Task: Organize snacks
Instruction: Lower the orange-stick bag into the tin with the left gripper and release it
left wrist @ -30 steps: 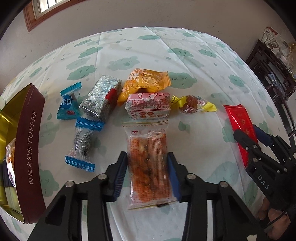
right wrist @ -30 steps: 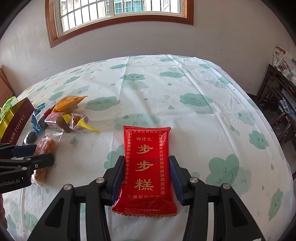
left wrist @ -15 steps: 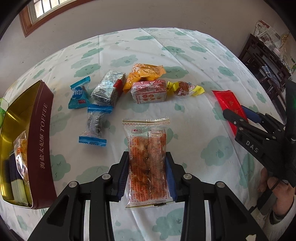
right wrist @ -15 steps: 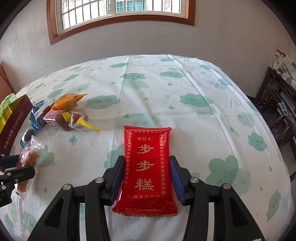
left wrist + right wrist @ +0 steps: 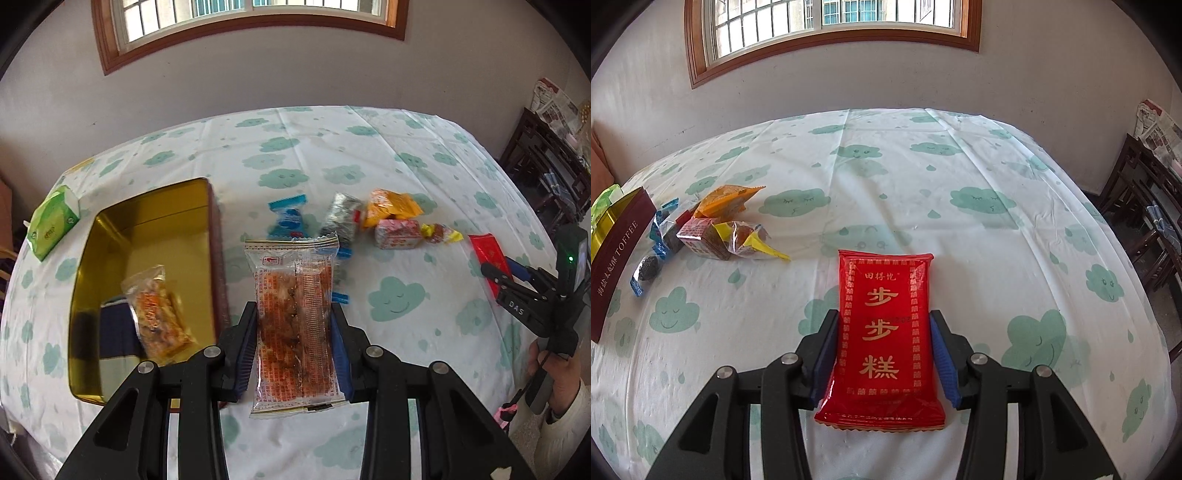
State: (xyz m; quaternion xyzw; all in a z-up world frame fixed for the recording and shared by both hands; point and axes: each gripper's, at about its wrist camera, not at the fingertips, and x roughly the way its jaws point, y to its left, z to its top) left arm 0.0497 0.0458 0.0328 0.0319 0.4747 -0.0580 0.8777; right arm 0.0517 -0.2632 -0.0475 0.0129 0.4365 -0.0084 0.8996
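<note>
My left gripper is shut on a clear packet of orange-brown snack and holds it above the table, just right of the open gold tin. In the tin lie a similar packet and a dark blue one. My right gripper rests low on the table, its blue pads against both long sides of a red packet with gold characters. The left wrist view shows that gripper and red packet at the far right.
Loose snacks lie mid-table: a blue candy, a silver packet, an orange packet, a pink box, a yellow-wrapped sweet. A green tissue pack sits left of the tin. Dark furniture stands beyond the right edge.
My left gripper has risen off the cloth with the clear packet and swung left, so the tin's inside now shows. The right gripper and red packet have kept still.
</note>
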